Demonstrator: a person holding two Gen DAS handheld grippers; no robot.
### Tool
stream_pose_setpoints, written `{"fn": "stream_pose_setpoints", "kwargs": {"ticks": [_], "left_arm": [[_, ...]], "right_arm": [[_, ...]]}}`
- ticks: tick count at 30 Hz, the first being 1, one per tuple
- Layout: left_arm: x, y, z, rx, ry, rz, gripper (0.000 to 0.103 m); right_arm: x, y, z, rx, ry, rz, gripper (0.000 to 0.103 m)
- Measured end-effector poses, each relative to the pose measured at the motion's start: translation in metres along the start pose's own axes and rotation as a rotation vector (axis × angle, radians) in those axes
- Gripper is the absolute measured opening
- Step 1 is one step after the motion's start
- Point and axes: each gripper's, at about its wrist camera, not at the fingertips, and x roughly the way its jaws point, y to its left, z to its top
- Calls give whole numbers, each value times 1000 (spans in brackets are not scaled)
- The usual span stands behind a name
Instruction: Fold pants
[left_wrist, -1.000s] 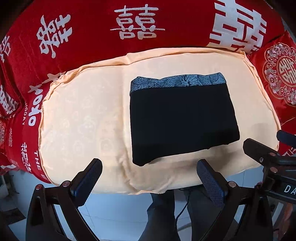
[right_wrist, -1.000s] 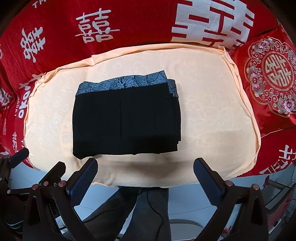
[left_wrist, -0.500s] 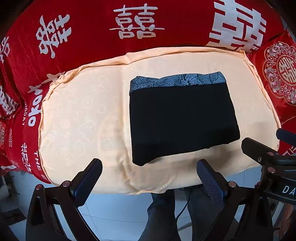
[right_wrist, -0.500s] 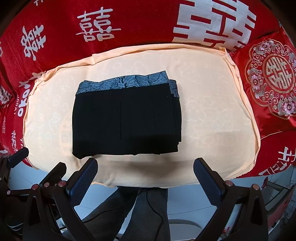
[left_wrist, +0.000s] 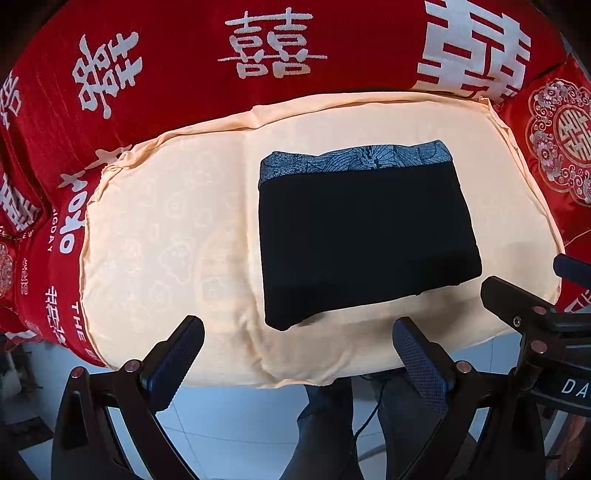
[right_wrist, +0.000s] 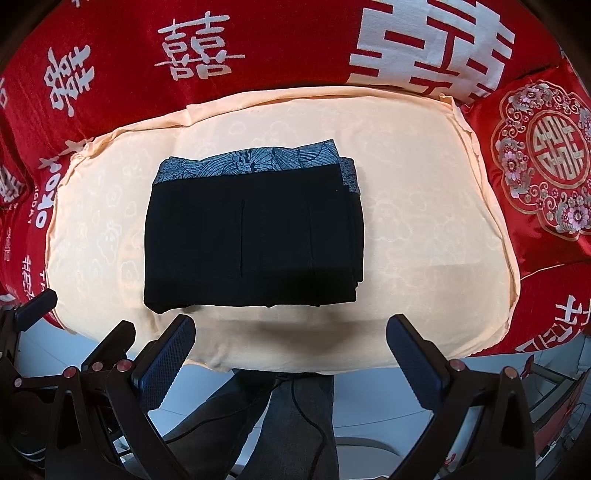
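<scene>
Folded black pants (left_wrist: 365, 236) lie on peach cushion (left_wrist: 155, 236), bare margin all round | left gripper (left_wrist: 299, 354) and right gripper (right_wrist: 291, 350) spread wide, empty, at near edge | red cover (left_wrist: 184, 66) reads "THE".

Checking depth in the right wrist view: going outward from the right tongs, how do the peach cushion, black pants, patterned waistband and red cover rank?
1. Peach cushion: its front edge lies just past the right tongs.
2. Black pants: mid-cushion, left of centre.
3. Patterned waistband: pants' far edge.
4. Red cover: behind the cushion.
</scene>
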Motion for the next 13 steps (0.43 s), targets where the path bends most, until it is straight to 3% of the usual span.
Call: {"fn": "stream_pose_setpoints", "kwargs": {"ticks": [13], "left_arm": [[-1, -2, 2, 13, -12, -23, 102]], "right_arm": [[1, 2, 2, -8, 4, 0, 103]]}}
